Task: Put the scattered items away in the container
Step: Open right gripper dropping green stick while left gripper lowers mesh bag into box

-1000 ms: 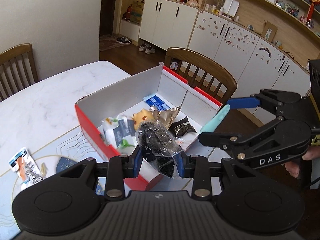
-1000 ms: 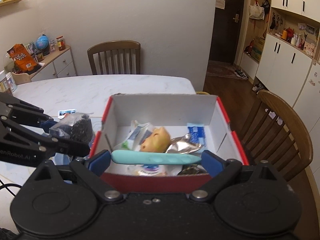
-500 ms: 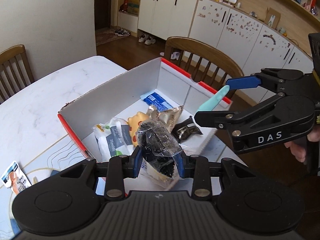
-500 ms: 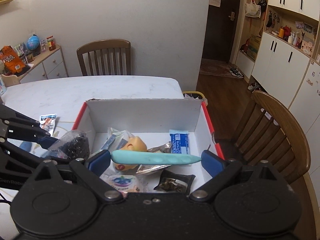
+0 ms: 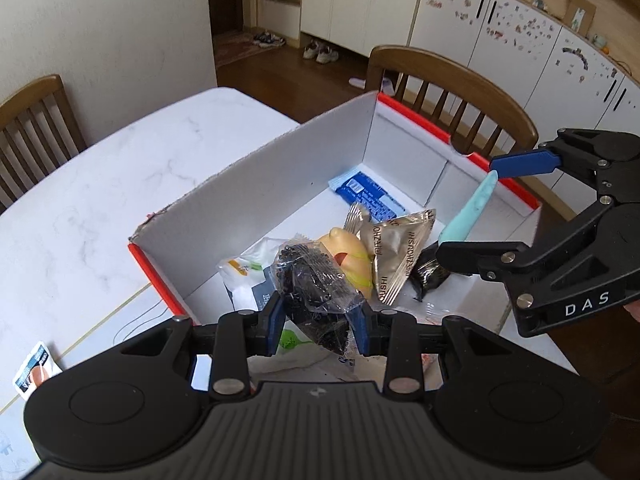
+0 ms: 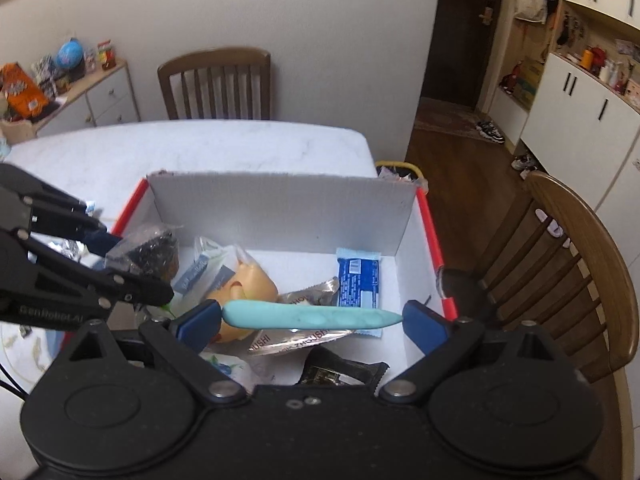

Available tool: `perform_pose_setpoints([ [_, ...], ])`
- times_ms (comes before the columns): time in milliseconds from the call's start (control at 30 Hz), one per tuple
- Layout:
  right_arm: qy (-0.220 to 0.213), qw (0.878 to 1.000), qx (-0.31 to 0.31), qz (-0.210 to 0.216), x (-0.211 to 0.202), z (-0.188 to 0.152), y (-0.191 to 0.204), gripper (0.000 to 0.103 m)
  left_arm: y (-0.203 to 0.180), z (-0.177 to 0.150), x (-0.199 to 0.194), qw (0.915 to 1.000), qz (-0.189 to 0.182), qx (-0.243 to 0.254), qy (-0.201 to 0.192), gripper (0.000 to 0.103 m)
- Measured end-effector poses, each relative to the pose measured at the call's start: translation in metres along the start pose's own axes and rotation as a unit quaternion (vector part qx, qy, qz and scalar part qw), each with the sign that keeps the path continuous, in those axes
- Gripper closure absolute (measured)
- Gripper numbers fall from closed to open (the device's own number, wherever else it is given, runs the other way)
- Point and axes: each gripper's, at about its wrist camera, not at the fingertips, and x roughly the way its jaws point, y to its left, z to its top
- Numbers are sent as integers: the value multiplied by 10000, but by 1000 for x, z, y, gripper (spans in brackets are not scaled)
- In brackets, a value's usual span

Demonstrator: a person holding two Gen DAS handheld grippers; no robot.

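Left wrist view — left gripper (image 5: 319,316) fingers clamping dark snack bag (image 5: 314,290), right gripper (image 6: 312,318) fingers spanning teal tool (image 6: 312,317) — above box (image 5: 256,196).

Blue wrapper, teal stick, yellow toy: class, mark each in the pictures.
blue wrapper (image 6: 358,282), right wrist view, middle of its face
teal stick (image 6: 310,317), right wrist view, mid-length
yellow toy (image 5: 354,256), left wrist view, its rounded top

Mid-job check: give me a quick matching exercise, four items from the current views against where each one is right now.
Items:
1. clear packet of dark bits
2. teal stick
3. blue wrapper
4. small packet with a face print

Places:
A. lying flat on the box floor near the far wall
B. on the table outside the box
C. held by the left gripper over the box
D. spanning the right gripper fingers, end to end

Pairs: 1-C, 2-D, 3-A, 4-B
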Motion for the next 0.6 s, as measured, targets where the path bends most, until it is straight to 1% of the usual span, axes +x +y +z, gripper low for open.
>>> perform_pose_setpoints([
  [200, 91, 9999, -89, 31, 15, 4, -3, 6, 4, 7, 11, 9999, 78, 3, 92, 70],
  [333, 143, 9999, -86, 21, 24, 5, -5, 6, 8, 11, 21, 9996, 61, -81, 257, 70],
  [600, 205, 9998, -40, 32, 47, 20, -10, 6, 12, 10, 37, 9988, 151, -76, 449, 70],
])
